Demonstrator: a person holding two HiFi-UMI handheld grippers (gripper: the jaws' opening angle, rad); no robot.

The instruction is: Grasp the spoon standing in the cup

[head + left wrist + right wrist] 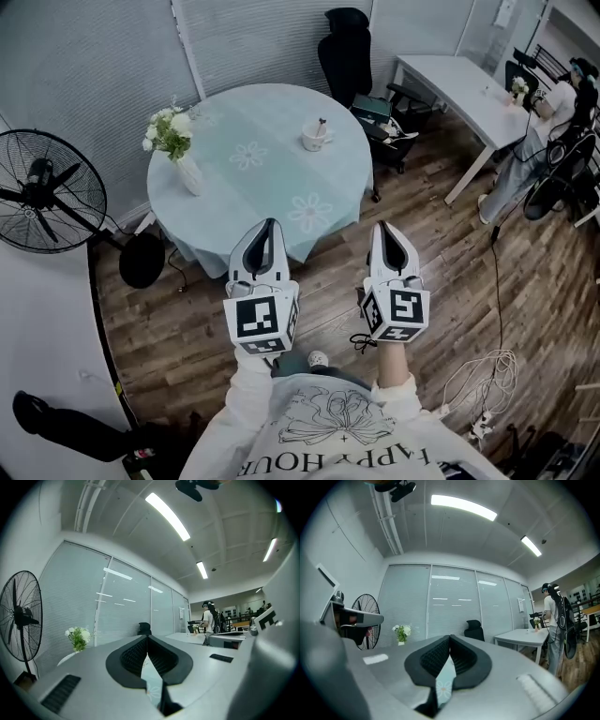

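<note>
A round table [246, 112] is seen from above, draped in a smooth pale blue-green cloth [309, 239] printed with large white flowers and hanging in soft folds at the near edge. It is set on a floor [450, 281] of dark wood-grain planks, before a wall of finely slatted blinds [94, 66]. On the table's far right part a small white cup [316, 139] is placed, and the spoon [322, 124] is stood in it, its thin handle raised above the rim. Towards the left edge a white vase [189, 174] of white flowers [169, 129] is set. A black wire-caged fan [47, 192] is stood at the left, a black office chair [347, 52] behind the table, a plain white desk [459, 89] at the right, and pale cables [478, 375] are coiled on the planks. The left gripper [269, 230] and the right gripper [382, 232] are held side by side near the table's front edge, well apart from the cup. Each pair of ribbed black pads is seen pressed together at the tips, with nothing gripped between them.
</note>
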